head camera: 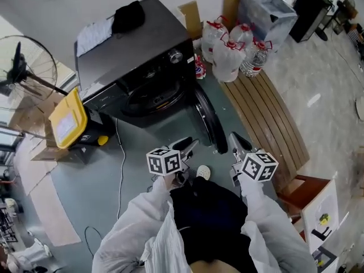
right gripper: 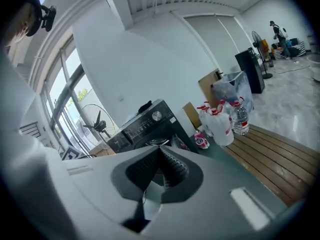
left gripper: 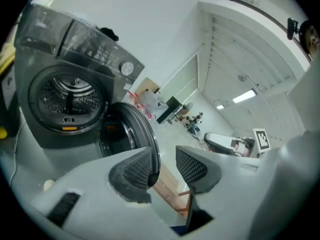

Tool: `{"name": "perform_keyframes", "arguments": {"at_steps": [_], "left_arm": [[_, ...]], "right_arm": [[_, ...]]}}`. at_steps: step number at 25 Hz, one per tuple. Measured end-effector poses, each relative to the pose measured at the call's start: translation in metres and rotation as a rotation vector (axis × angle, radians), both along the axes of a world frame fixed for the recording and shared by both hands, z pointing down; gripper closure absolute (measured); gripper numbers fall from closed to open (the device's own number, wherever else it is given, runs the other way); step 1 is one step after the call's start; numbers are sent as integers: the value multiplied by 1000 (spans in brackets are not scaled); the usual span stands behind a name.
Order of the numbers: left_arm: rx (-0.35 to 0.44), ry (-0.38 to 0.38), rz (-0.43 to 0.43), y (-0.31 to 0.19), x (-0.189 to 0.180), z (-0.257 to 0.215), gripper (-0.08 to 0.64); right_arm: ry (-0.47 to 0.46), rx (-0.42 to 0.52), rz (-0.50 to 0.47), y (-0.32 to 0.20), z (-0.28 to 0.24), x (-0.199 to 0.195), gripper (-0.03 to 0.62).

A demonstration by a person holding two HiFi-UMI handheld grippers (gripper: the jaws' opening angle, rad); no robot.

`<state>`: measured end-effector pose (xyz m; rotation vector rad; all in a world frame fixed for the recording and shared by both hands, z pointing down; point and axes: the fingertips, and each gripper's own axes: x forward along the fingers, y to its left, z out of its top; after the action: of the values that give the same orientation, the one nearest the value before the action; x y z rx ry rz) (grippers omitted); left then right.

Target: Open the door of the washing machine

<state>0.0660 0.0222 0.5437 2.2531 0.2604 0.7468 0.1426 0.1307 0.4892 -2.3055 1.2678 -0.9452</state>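
Washing machine stood dark and boxy against the wall, drum mouth facing me. Its round door was already swung wide on the hinge side, standing out from the front, its rim toward me, between my two hands and ahead of them. Left tongs were apart with nothing between the pads; the door's rim showed beyond them, not touched. Right tongs were closed together on nothing, pointed at the machine's control panel from well back. Both hung clear of the machine. Judged the task as good as finished: the opening was fully exposed. On handling: the door looked a stiff, fairly weighty ring of plastic round a glass bowl that would swing freely on its hinge. If it needed more travel, I would take it at the free rim opposite the hinge, where leverage is best. I would stay off the glass, which looked smooth and likely slippery. Water bottles clustered just beside the machine, on the side the door swung toward.
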Motion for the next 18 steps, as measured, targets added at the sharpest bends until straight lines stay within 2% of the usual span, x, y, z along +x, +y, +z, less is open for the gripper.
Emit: {"name": "perform_keyframes", "arguments": {"at_steps": [4, 8, 12, 18], "left_arm": [[119, 78, -75, -31, -23, -43, 424], [242, 127, -187, -62, -57, -76, 457], [375, 140, -277, -93, -90, -95, 499], [466, 141, -330, -113, -121, -100, 560]], "right_arm": [[60, 46, -90, -24, -32, -12, 584], [164, 61, -226, -47, -61, -32, 584], [232, 66, -317, -66, -73, -50, 584], [285, 21, -365, -78, -71, -76, 584]]}}
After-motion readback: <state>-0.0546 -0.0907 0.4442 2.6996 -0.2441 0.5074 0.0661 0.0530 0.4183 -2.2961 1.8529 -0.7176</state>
